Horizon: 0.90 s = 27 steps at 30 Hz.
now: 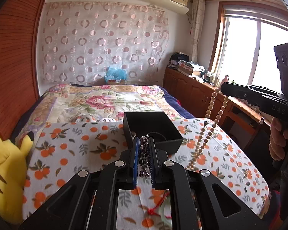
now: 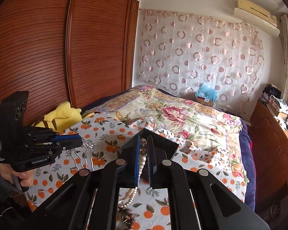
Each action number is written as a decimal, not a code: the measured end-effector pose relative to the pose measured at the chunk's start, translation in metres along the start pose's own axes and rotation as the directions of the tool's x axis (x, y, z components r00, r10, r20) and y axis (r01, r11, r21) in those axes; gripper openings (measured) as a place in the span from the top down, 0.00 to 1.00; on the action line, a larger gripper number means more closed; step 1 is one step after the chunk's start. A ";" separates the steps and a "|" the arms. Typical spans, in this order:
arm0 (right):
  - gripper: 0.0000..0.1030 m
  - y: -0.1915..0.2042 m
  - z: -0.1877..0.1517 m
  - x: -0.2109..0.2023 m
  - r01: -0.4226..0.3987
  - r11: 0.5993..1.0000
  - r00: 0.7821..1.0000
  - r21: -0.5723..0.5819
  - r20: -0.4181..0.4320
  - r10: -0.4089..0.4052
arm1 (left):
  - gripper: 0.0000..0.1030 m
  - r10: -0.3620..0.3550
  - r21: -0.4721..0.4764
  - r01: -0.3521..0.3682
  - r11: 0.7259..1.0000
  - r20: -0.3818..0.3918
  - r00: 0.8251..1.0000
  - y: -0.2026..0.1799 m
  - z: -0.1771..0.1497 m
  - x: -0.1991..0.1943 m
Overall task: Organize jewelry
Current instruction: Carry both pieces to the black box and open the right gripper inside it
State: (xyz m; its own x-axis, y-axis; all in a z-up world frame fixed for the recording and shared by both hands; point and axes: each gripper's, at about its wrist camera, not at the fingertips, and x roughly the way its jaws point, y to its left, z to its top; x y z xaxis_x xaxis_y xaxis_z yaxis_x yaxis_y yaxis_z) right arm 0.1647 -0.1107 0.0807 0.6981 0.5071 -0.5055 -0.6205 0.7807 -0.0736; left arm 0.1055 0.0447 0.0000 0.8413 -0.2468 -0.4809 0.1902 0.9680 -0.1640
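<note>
The left hand-held gripper (image 1: 144, 153) pinches a silver hairpin (image 1: 144, 159) above the orange-print blanket (image 1: 76, 149), just short of the open black box (image 1: 153, 126). The right hand-held gripper (image 2: 143, 157) clamps a hanging pearl necklace (image 1: 211, 115) near the bed's right edge.

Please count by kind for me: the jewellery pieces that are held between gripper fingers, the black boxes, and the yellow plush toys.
Jewellery pieces held: 2, a bead necklace and a silver hair ornament
Black boxes: 1
Yellow plush toys: 1
Total: 4
</note>
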 end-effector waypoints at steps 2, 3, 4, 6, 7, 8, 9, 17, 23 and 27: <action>0.92 -0.004 0.005 0.002 -0.001 1.000 1.000 -0.002 0.005 0.001 | 0.92 -0.002 0.004 0.002 1.000 -0.002 1.000 -0.001 0.006 0.007; 0.92 -0.007 0.007 0.003 -0.002 1.000 1.000 -0.003 0.008 0.002 | 0.92 -0.003 0.007 0.003 1.000 -0.004 1.000 -0.001 0.009 0.011; 0.92 -0.010 0.010 0.004 -0.003 1.000 1.000 -0.003 0.013 0.003 | 0.92 -0.003 0.011 0.003 1.000 -0.004 1.000 -0.001 0.013 0.015; 0.92 -0.017 0.019 0.006 -0.005 1.000 1.000 -0.001 0.027 0.005 | 0.92 -0.002 0.015 0.002 1.000 -0.006 1.000 -0.002 0.019 0.021; 0.92 -0.021 0.023 0.007 -0.006 1.000 0.999 0.000 0.034 0.006 | 0.92 -0.002 0.017 0.002 1.000 -0.006 1.000 -0.002 0.023 0.025; 0.92 -0.023 0.027 0.007 -0.005 1.000 0.999 0.001 0.039 0.005 | 0.92 -0.002 0.018 0.002 1.000 -0.005 1.000 -0.002 0.026 0.027; 0.92 -0.027 0.032 0.010 -0.002 1.000 0.999 -0.002 0.046 0.002 | 0.92 -0.002 0.020 0.002 1.000 -0.003 1.000 -0.002 0.029 0.030; 0.92 -0.044 0.064 0.021 -0.003 1.000 0.997 -0.022 0.080 0.005 | 0.92 0.015 0.023 -0.016 1.000 0.012 1.000 0.001 0.053 0.050; 0.92 -0.057 0.071 0.040 0.018 1.000 0.997 -0.017 0.073 -0.017 | 0.92 0.025 0.022 -0.024 0.999 -0.007 1.000 0.006 0.059 0.069; 0.92 -0.066 0.064 0.065 0.040 0.999 0.998 -0.013 0.039 -0.040 | 0.92 0.028 0.025 -0.028 0.999 -0.024 0.999 0.008 0.059 0.081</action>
State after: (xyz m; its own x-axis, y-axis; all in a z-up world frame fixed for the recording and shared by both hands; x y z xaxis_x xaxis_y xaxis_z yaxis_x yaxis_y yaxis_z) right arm 0.2740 -0.1059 0.1077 0.7354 0.4896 -0.4685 -0.5967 0.7956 -0.1052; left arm 0.2051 0.0352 0.0108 0.8340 -0.2203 -0.5059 0.1792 0.9753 -0.1293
